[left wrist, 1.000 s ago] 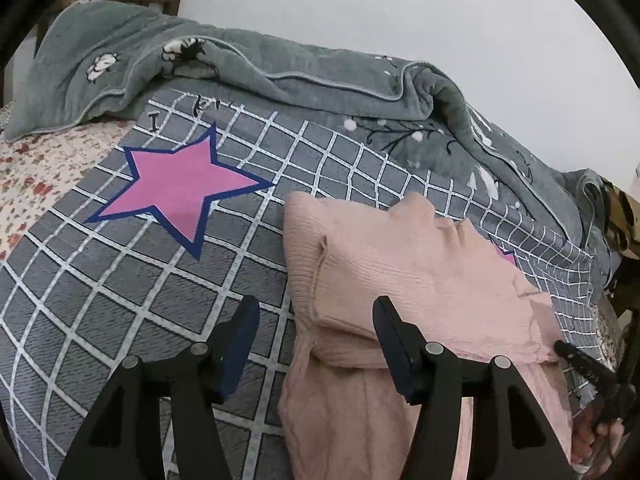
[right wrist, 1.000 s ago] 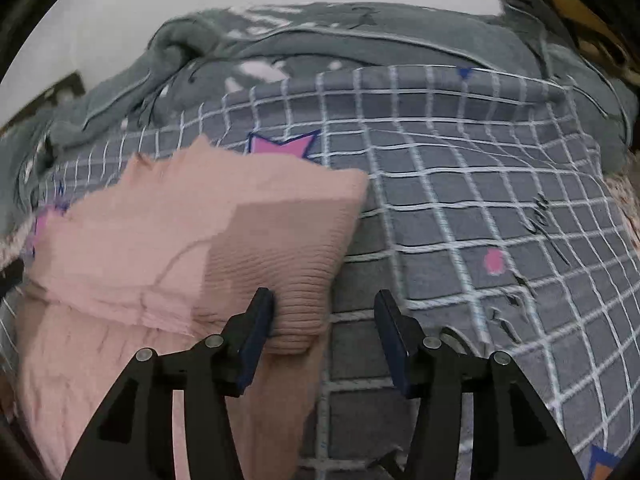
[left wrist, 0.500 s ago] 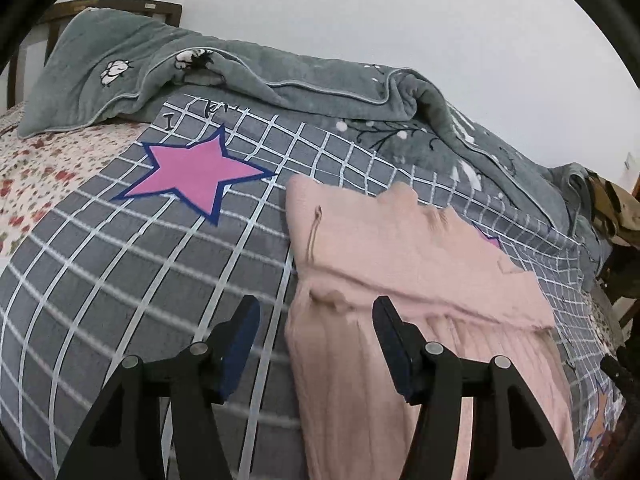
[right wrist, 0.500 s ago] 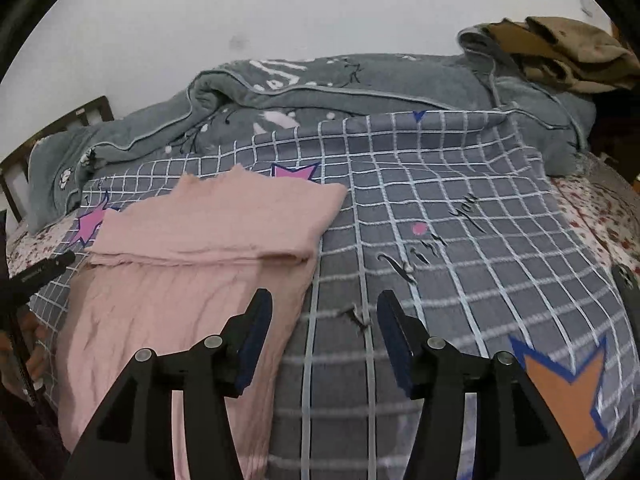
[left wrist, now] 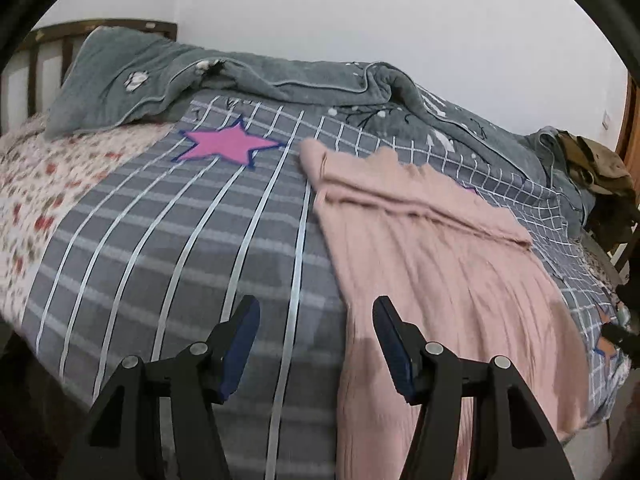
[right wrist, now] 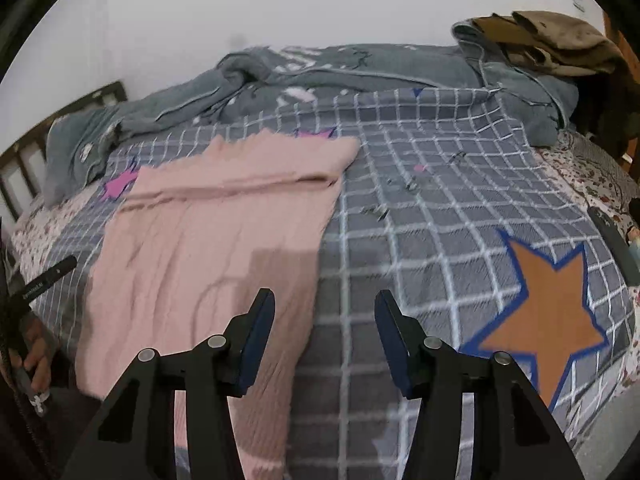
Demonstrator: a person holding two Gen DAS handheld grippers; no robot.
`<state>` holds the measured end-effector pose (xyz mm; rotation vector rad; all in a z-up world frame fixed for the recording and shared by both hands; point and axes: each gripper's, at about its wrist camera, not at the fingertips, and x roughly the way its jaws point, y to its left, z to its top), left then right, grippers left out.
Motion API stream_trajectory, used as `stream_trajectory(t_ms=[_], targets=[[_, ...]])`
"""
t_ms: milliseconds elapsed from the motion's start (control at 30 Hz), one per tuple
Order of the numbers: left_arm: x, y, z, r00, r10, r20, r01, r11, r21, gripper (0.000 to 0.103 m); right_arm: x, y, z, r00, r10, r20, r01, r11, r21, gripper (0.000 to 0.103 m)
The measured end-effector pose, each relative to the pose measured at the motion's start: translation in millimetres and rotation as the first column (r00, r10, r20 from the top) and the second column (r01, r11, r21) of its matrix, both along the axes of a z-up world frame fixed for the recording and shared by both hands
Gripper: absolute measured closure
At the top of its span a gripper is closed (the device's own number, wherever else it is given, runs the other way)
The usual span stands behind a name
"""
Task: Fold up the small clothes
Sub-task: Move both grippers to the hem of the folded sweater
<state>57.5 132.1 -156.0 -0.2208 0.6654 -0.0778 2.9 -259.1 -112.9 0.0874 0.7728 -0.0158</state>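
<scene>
Pink knit garment (left wrist: 432, 248) lies flat on the grey checked bedspread (left wrist: 168, 240), its far end already doubled over into a band, the long near part running down toward the bed's edge and hanging a little past it. Left gripper (left wrist: 316, 344) hovers just off the garment's left edge, jaws apart, nothing between them. Right gripper (right wrist: 324, 340) hovers at the garment's right edge; its jaws are closing slightly, with nothing pinched. Risk, as I judge it: the knit is soft, ribbed and stretchy, so a pinch may take only the top layer, or snag the bedspread underneath and drag it along. An uneven lift from the two sides would skew the next fold. The overhanging hem could slide off. Rumpled grey fleece blanket (right wrist: 360, 68) behind, plush and bulky. Orange star (right wrist: 548, 304) and pink star (left wrist: 228, 144) printed flat on the cover.
</scene>
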Motion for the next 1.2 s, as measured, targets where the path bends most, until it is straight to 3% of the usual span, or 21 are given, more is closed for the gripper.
stream_trajectory(t_ms=[167, 300, 600, 1033, 1200], targets=[[-28.7, -0.2, -12.1, 0.999, -0.017, -0.042, 0.015, 0.998, -0.054, 0.046, -19.4, 17.1, -16.7, 0.996, 0.059, -0.065, -0.057, 0.998, 0.029, 0.052], [-43.4, -8.6, -16.7, 0.997, -0.058, -0.044, 0.055, 0.997, -0.052, 0.046, -32.9, 24.2, -18.9, 0.997, 0.048, -0.056, -0.047, 0.999, 0.017, 0.052], [-46.0, -11.0, -26.6, 0.989, -0.125, -0.083, 0.121, 0.991, -0.052, 0.046, -49.8, 20.6, -8.9, 0.999, -0.026, -0.045, 0.028, 0.999, 0.044, 0.052], [-45.0, 3.4, -30.7, 0.985, -0.146, -0.087, 0.139, 0.987, -0.083, 0.046, -43.9, 26.7, -9.3, 0.996, -0.071, -0.051, 0.073, 0.997, 0.035, 0.052], [-42.7, 8.1, -37.6, 0.978, -0.164, -0.127, 0.153, 0.984, -0.095, 0.048, -44.6, 38.6, -21.5, 0.997, -0.043, -0.057, 0.041, 0.998, -0.04, 0.052]])
